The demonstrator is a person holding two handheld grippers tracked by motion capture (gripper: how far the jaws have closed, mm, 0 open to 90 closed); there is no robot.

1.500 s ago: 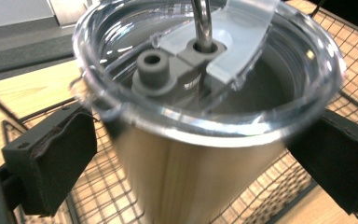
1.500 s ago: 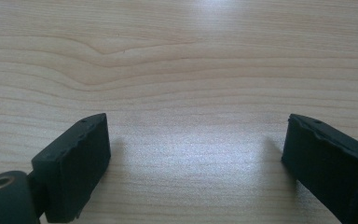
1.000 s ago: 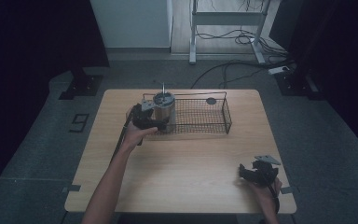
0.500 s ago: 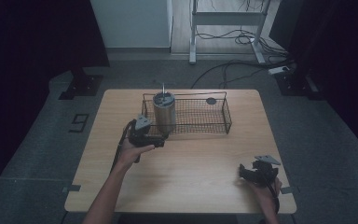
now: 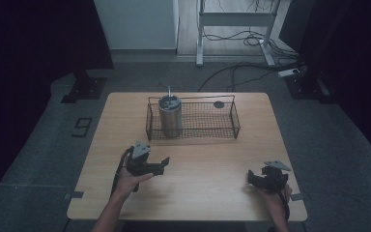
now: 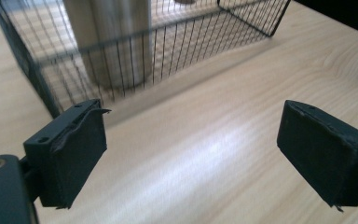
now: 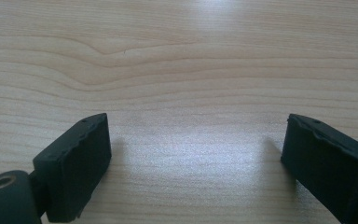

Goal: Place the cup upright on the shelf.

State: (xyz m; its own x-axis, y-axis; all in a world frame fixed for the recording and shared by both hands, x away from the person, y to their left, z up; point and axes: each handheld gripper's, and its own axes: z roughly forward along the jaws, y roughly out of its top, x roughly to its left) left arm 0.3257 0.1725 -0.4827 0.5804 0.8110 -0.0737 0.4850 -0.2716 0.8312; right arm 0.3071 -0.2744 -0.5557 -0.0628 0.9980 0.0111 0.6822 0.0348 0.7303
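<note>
The left gripper (image 5: 162, 164) is spread and empty; the cup (image 5: 170, 116) stands in the basket (image 5: 193, 133) just ahead of its jaws. Reaching in low could snag the wire and tip the cup. The right gripper (image 5: 252, 178) is spread over bare desk (image 5: 207, 164).

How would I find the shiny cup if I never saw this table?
Look at the wire basket at the table's far edge. The metal cup stands upright in its left end, tall with a straw, unlike the flat dark disc beyond the basket's right part.
</note>
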